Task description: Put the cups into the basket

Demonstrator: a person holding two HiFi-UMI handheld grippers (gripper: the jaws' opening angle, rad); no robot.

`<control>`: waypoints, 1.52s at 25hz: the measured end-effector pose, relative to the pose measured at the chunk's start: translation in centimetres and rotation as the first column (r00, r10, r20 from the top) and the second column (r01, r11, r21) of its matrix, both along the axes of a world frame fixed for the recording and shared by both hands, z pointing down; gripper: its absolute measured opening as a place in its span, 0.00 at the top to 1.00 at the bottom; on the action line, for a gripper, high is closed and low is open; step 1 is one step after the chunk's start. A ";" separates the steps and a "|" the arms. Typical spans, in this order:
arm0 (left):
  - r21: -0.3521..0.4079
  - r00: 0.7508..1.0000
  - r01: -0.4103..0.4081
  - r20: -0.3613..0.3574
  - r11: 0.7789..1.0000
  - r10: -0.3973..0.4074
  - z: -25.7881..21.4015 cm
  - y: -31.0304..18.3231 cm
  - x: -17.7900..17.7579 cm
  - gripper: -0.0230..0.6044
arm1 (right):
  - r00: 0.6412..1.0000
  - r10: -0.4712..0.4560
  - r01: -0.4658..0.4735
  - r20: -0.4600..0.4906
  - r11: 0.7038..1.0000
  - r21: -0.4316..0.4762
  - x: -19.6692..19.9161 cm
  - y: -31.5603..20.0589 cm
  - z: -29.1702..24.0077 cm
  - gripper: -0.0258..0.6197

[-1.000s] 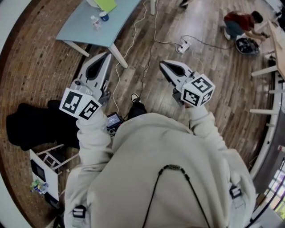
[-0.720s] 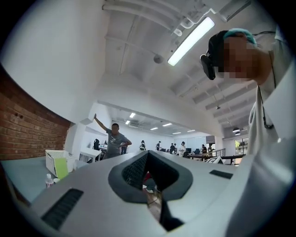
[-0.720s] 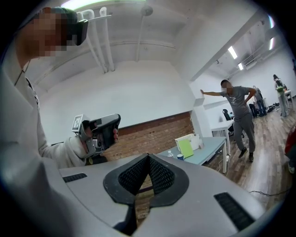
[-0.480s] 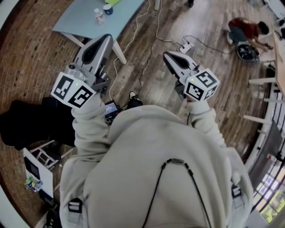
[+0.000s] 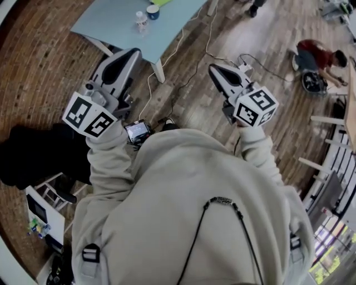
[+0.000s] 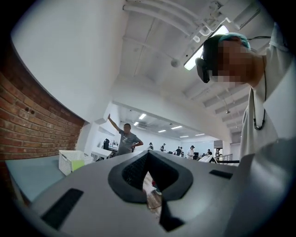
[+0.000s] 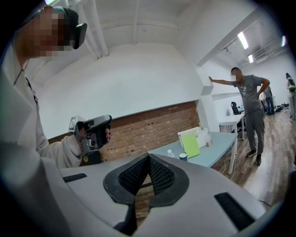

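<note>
A blue cup (image 5: 152, 11) stands on the light blue table (image 5: 117, 25) at the top of the head view, beside a clear bottle (image 5: 141, 22). In the right gripper view the same cup (image 7: 183, 157) sits in front of a white basket (image 7: 192, 136) that holds a green sheet. The basket (image 6: 70, 161) also shows at the left of the left gripper view. My left gripper (image 5: 133, 53) is held in the air short of the table, shut and empty. My right gripper (image 5: 213, 68) hangs over the wooden floor, also shut and empty.
Cables (image 5: 183, 50) and a power strip (image 5: 245, 65) lie on the floor between the grippers. A person (image 5: 317, 55) crouches at the far right. Another person (image 7: 247, 111) stands by the table's end. A black bag (image 5: 33, 156) and a white stand (image 5: 44, 206) are at the left.
The table and cup have slid rightward and nearer in the head view. Both grippers have risen a little towards the table and stayed shut.
</note>
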State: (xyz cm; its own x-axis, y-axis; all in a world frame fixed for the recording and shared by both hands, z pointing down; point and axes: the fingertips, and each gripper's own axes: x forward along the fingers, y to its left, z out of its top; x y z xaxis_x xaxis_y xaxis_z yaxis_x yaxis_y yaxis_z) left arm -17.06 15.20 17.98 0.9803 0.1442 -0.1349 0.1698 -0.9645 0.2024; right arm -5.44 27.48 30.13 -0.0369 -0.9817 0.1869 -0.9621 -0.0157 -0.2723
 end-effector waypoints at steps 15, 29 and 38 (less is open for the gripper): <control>-0.031 0.995 -0.087 0.040 0.996 0.089 2.7 -8.3 6.6 0.97 | 0.998 0.056 -0.051 0.038 0.991 -0.127 6.3 -7.1 2.9 0.94; -0.005 0.988 0.146 0.049 0.989 -0.146 -0.6 -12.4 15.2 0.97 | 0.994 -0.094 0.094 0.049 0.995 -0.011 17.9 -13.4 0.5 0.94; -0.010 0.962 0.259 0.096 0.966 -0.257 -0.8 -13.9 21.0 0.97 | 0.980 -0.102 0.110 0.171 0.993 -0.036 26.8 -12.1 4.8 0.94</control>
